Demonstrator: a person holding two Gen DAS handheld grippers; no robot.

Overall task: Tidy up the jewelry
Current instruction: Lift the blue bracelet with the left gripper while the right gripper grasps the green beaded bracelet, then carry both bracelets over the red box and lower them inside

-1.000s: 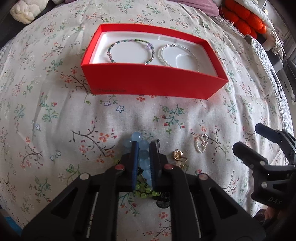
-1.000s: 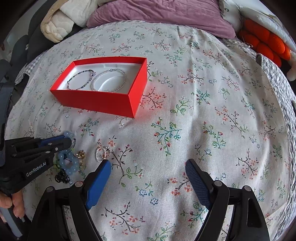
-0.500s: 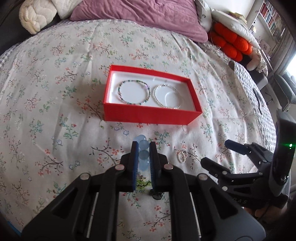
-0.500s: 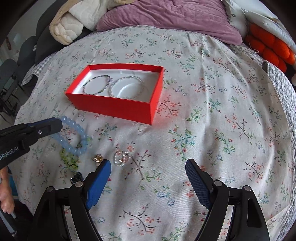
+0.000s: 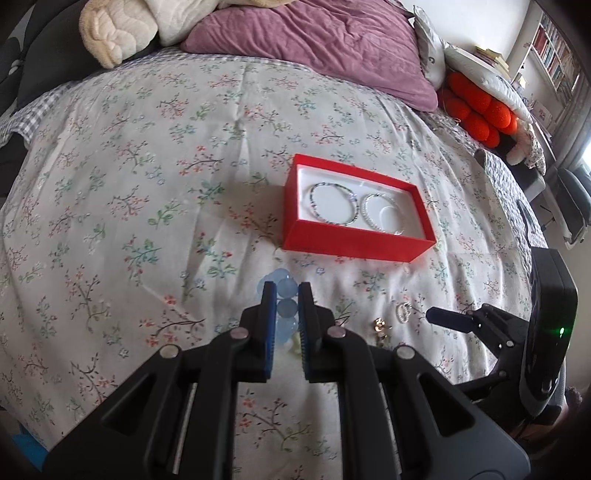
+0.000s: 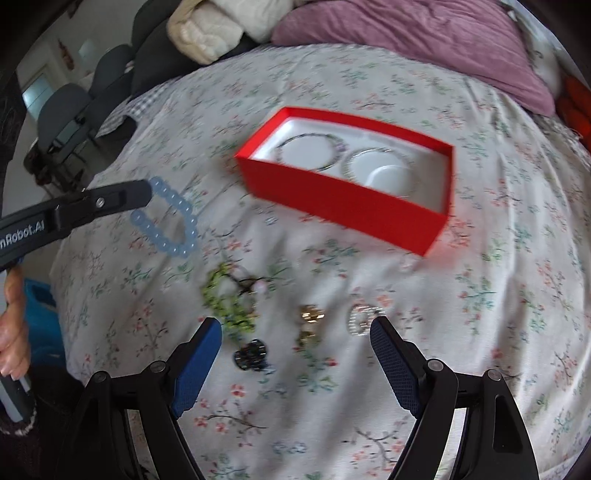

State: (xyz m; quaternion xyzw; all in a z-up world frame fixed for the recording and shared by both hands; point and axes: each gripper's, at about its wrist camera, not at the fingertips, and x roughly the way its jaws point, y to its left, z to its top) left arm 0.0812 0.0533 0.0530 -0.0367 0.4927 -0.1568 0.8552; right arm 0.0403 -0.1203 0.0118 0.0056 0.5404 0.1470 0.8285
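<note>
My left gripper [image 5: 284, 291] is shut on a pale blue bead bracelet [image 5: 286, 308], which hangs off the bedspread below its tip [image 6: 168, 218]. Beyond it stands an open red box [image 5: 351, 243] with a dark beaded bracelet [image 5: 332, 206] and a silver one [image 5: 382, 214] lying on its white lining. My right gripper [image 6: 295, 332] is open over loose pieces on the bedspread: a green bead bracelet [image 6: 225, 299], a small black piece [image 6: 251, 354], a gold piece [image 6: 312, 314] and a silver ring pair [image 6: 362, 317].
A floral bedspread [image 5: 147, 184] covers the bed. A purple pillow [image 5: 314, 40] and cream blanket [image 5: 114, 33] lie at the head, orange cushions [image 5: 476, 110] at the right. Dark chairs [image 6: 74, 118] stand beside the bed on the left. A person's hand [image 6: 13, 332] grips the left handle.
The left gripper has lifted the blue bracelet off the bedspread and drawn back and up from the box. The right gripper has shifted left, over the loose pieces.
</note>
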